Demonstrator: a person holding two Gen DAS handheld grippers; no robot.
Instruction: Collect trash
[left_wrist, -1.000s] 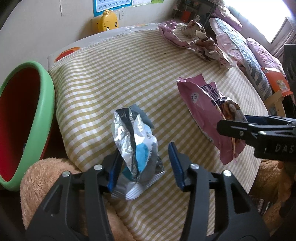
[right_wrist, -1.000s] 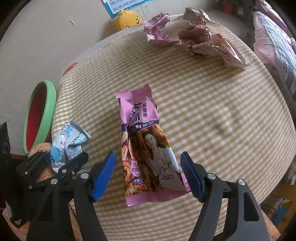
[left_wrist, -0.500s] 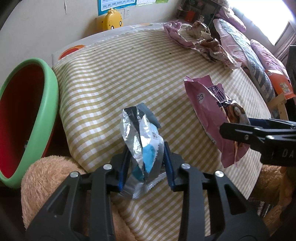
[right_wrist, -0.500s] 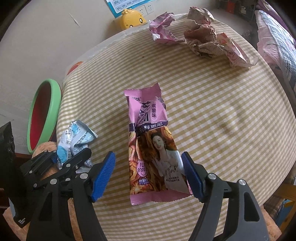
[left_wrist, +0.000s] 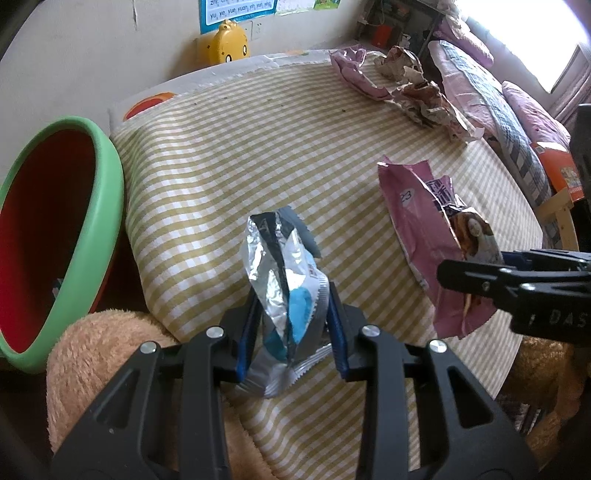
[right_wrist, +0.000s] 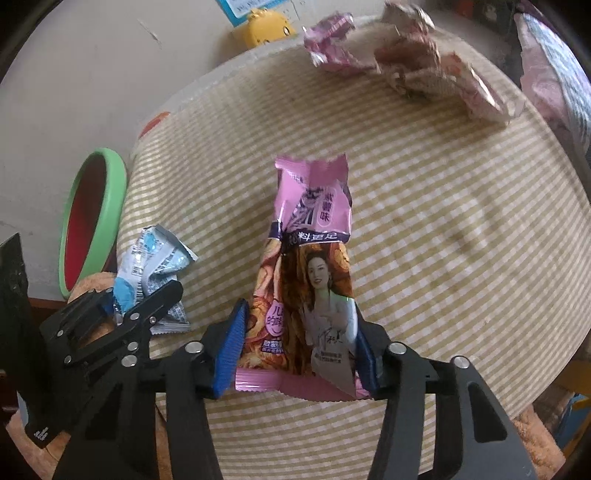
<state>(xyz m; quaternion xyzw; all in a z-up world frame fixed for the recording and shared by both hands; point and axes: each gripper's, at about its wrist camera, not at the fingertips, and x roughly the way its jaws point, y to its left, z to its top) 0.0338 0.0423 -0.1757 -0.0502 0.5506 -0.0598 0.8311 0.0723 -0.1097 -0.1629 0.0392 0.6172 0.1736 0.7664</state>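
My left gripper (left_wrist: 291, 328) is shut on a crumpled silver and blue wrapper (left_wrist: 284, 291), near the front left edge of the checked table (left_wrist: 229, 155). The wrapper (right_wrist: 147, 266) and left gripper (right_wrist: 140, 306) also show in the right wrist view. My right gripper (right_wrist: 299, 350) has closed on the lower end of a long pink snack bag (right_wrist: 310, 266), its blue pads pressing both sides. The same bag (left_wrist: 439, 236) shows in the left wrist view with the right gripper (left_wrist: 517, 277) side-on. A green-rimmed red bin (left_wrist: 55, 229) stands left of the table.
Crumpled pink and brown wrappers (left_wrist: 406, 85) lie at the table's far right edge. A yellow duck-shaped object (left_wrist: 221, 40) sits against the wall behind. A tan plush thing (left_wrist: 99, 350) lies under my left gripper. A bed with pink bedding (left_wrist: 498, 99) is to the right.
My left gripper closed on the silver-blue wrapper. My right gripper moved forward and closed on the pink bag's lower end.
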